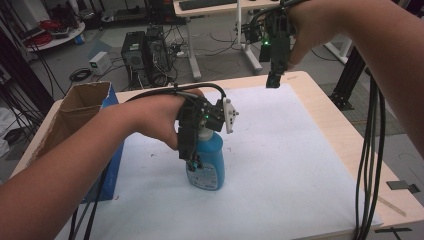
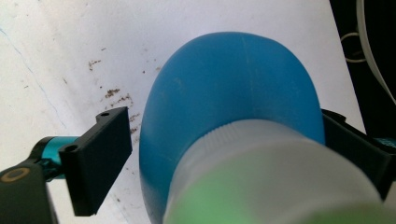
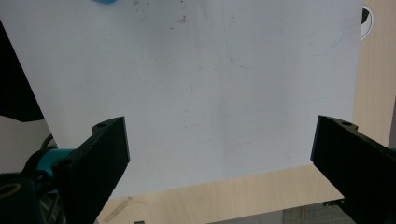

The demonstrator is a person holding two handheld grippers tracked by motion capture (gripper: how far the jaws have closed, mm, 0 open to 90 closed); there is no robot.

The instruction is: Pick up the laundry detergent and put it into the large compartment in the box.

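Note:
A blue plastic bottle (image 1: 207, 167) with a white neck and a printed label stands upright on the white sheet (image 1: 285, 150), left of the middle. My left gripper (image 1: 192, 156) comes down over it from above, one jaw on each side of the bottle's body. In the left gripper view the bottle (image 2: 224, 88) sits between the jaws; the left jaw stands a narrow gap away from it, and the right jaw is partly hidden behind it. My right gripper (image 1: 273, 80) hangs in the air over the table's far edge, open, with nothing between the fingers (image 3: 100, 158).
An open cardboard box (image 1: 75, 112) with a blue side stands at the table's left edge. Bare wooden tabletop (image 1: 345, 135) borders the sheet on the right and far sides. Black cables (image 1: 370, 150) hang down at the right. Computers and desks stand on the floor beyond.

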